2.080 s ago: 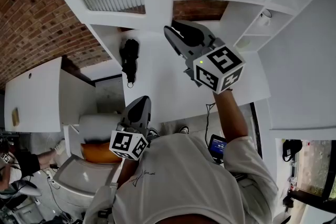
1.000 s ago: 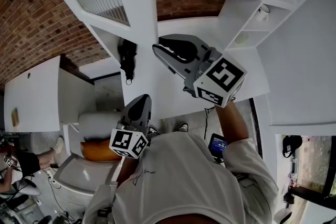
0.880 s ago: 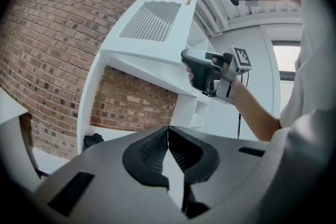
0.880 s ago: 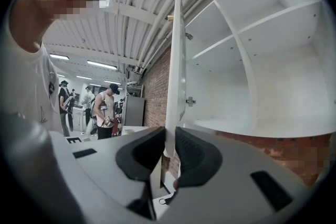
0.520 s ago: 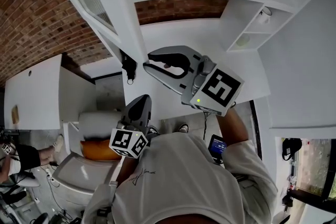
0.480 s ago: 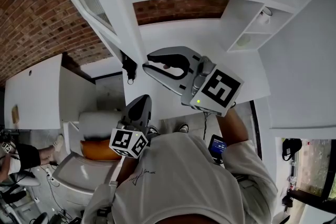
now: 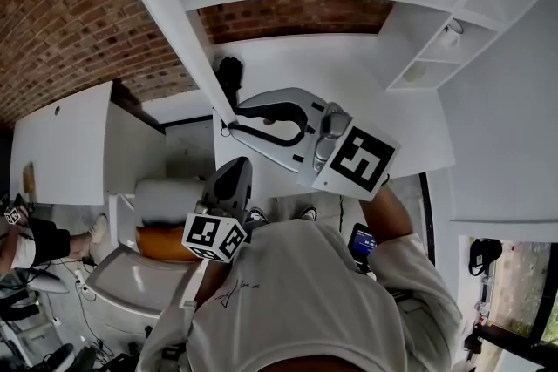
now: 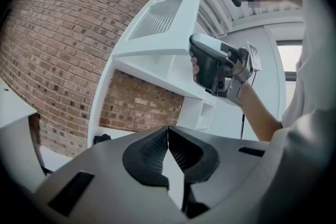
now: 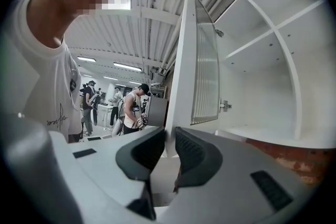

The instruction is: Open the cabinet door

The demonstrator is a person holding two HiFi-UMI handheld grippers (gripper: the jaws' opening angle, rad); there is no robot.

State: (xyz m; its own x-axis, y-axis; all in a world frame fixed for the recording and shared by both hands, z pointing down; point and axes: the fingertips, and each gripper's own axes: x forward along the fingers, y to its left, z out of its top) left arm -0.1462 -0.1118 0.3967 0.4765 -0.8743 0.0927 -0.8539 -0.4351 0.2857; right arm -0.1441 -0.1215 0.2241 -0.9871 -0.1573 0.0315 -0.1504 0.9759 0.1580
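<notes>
The white cabinet door (image 7: 166, 17) with a ribbed glass panel (image 9: 205, 71) stands swung out from the wall cabinet; the head view shows it edge-on. My right gripper (image 7: 229, 125) is shut on the door's lower free edge, and the right gripper view shows the white edge (image 9: 176, 86) running down between the two dark pads. The opened cabinet (image 9: 262, 86) is white and bare inside. My left gripper (image 7: 234, 165) hangs lower, near the person's chest, shut with nothing in it; its pads meet (image 8: 168, 134). The left gripper view also shows the door (image 8: 163, 23) and the right gripper (image 8: 210, 68).
Open white shelves (image 7: 436, 48) adjoin the cabinet on the right. A brick wall (image 7: 70, 4) lies behind. A black device (image 7: 229, 72) sits under the cabinet. Below are a white counter (image 7: 61, 144) and a seat with an orange cushion (image 7: 161, 244). People stand (image 9: 131, 107) across the room.
The door has swung further open, from showing its glass face to edge-on. My right gripper moved left with it, turning. The left gripper stayed still.
</notes>
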